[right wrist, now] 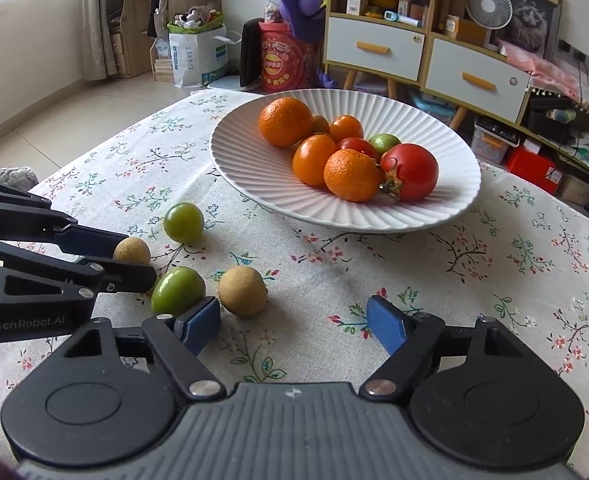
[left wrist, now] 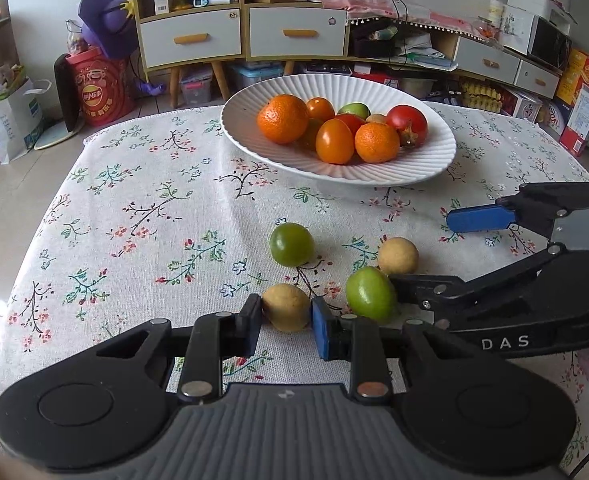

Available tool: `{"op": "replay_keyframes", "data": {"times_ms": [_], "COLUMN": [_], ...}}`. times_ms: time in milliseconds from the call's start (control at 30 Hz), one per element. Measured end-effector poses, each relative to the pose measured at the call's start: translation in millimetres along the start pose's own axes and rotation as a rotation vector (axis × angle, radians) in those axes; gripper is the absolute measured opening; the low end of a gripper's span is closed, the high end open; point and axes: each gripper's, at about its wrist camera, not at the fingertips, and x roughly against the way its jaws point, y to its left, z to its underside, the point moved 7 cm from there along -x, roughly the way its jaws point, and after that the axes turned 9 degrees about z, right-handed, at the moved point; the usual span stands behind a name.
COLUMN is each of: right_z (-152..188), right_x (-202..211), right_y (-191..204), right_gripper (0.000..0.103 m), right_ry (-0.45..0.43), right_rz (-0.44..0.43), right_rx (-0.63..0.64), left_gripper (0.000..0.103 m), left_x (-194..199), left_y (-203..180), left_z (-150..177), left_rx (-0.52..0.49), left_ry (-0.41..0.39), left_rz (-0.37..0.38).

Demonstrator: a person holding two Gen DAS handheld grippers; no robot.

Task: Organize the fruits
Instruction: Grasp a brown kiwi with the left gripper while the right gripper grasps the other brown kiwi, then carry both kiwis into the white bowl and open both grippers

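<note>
1. While the white plate (left wrist: 250,148) already holds about seven fruits, four lie loose on the counter (left wrist: 134,208) in front of it: two green, two tan.
2. Left tool (left wrist: 286,320) is clamped on one tan fruit (left wrist: 285,307), likely to carry it to the plate.
3. Right tool (right wrist: 294,318) gapes, gripping nothing, its left pad beside a green fruit (right wrist: 176,290).

Soft, even daylight from a window at the right view's upper left, sharp focus, fisheye bending the edges.
</note>
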Motion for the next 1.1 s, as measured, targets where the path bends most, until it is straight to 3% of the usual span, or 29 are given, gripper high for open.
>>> {"op": "replay_keyframes", "data": {"times_ms": [467, 833, 1100], "right_z": [-5, -6, -17], "right_x": [7, 17, 27], "right_y": [14, 7, -10], "right_gripper": [0.023, 0.023, 0.023], "right_ry": [-0.015, -0.010, -0.040], "right_rz": [-0.082, -0.097, -0.107], "right_rx": [0.046, 0.033, -0.030], "left_gripper": [0.020, 0.020, 0.020], "left_x": [1, 2, 14], "left_y": [2, 1, -2], "left_z": [0, -3, -18], "left_rx": [-0.004, 0.009, 0.031], "left_ry": [0.003, 0.021, -0.019], "left_rz": [-0.006, -0.011, 0.010]}}
